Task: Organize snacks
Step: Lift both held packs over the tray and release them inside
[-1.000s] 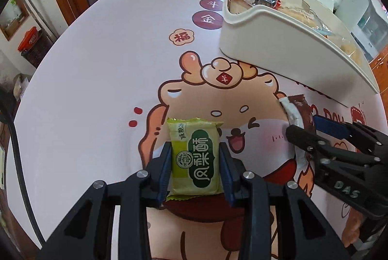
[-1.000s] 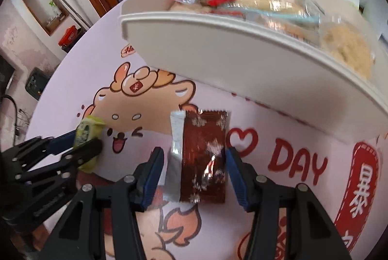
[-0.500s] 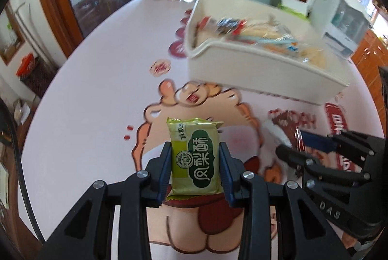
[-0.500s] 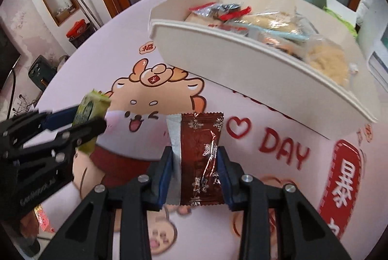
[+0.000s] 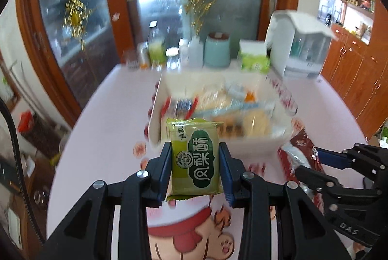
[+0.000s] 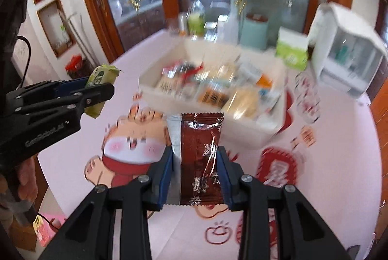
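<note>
Two snacks are up in the air, one in each of my grippers. My left gripper [image 5: 196, 171] squeezes a green snack pack [image 5: 195, 158] from both sides. It has big white Chinese letters on a dark green shape and a round stamp beside them. I can also see this pack from the side in my right camera [image 6: 98, 82], and the words "GenRobot.AI" are printed on the black arm that holds it.

My right gripper [image 6: 196, 177] pinches a brown snack pack [image 6: 201, 158]. It is shiny, with little white snowflakes and a silver strip down its left edge. In my left camera the same brown pack [image 5: 299, 155] sticks up at the right, and the letters "DAS" show on that gripper's side.

Ahead of both packs sits a white bin [image 6: 245, 132] full of other snacks. They are too blurry for me to read. The bin stands on the pink worktop [image 5: 101, 112], which has a cartoon animal [image 6: 132, 141] with rosy cheeks and a red scarf. Red Chinese writing [image 6: 276, 167] on the worktop is blurred.
</note>
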The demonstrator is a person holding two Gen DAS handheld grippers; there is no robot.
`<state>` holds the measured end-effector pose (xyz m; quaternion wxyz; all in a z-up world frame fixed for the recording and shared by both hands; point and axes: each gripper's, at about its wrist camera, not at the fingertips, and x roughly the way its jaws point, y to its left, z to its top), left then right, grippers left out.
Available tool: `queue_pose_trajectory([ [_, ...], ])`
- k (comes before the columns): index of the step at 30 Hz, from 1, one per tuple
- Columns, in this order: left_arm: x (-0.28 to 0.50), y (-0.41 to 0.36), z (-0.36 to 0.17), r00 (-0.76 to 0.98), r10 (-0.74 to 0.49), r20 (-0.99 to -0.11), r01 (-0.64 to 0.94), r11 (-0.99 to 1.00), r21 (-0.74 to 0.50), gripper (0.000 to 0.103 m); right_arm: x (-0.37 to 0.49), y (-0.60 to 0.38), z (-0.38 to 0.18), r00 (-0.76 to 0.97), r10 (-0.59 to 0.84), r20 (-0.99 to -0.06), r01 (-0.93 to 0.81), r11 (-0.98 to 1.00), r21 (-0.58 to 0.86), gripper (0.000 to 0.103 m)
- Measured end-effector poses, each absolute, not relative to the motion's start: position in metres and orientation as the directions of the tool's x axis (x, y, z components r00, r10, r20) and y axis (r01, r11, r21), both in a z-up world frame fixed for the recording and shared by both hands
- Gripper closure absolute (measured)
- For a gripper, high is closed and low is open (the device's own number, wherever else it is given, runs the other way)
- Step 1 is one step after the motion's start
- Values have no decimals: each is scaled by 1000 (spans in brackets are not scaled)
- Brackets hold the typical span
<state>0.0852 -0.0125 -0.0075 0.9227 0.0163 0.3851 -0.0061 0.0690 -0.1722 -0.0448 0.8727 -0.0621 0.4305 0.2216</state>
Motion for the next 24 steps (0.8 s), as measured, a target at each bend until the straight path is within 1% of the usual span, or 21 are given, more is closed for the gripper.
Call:
queue_pose_trajectory([
  [4, 110, -22, 37, 725, 14, -689, 34, 998, 56, 68, 80, -188, 10, 611, 355, -707, -432, 899, 78, 68],
  [6, 124, -25, 58, 730, 17, -683, 35, 997, 63, 68, 90, -196, 37, 641, 371, -672, -418, 903, 101, 68],
  [10, 148, -24, 85, 739, 22, -674, 31, 997, 67, 68, 113, -203, 80, 693, 377, -614, -395, 912, 113, 67],
  [12, 164, -24, 91, 736, 25, -677, 32, 997, 71, 68, 123, -203, 91, 711, 371, -597, -390, 915, 104, 67],
  [17, 205, -17, 83, 705, 26, -709, 33, 997, 70, 68, 157, -195, 100, 722, 349, -598, -363, 926, 103, 67],
  [24, 257, -13, 49, 665, 18, -747, 48, 997, 66, 68, 220, -187, 71, 694, 305, -652, -305, 945, 118, 67],
])
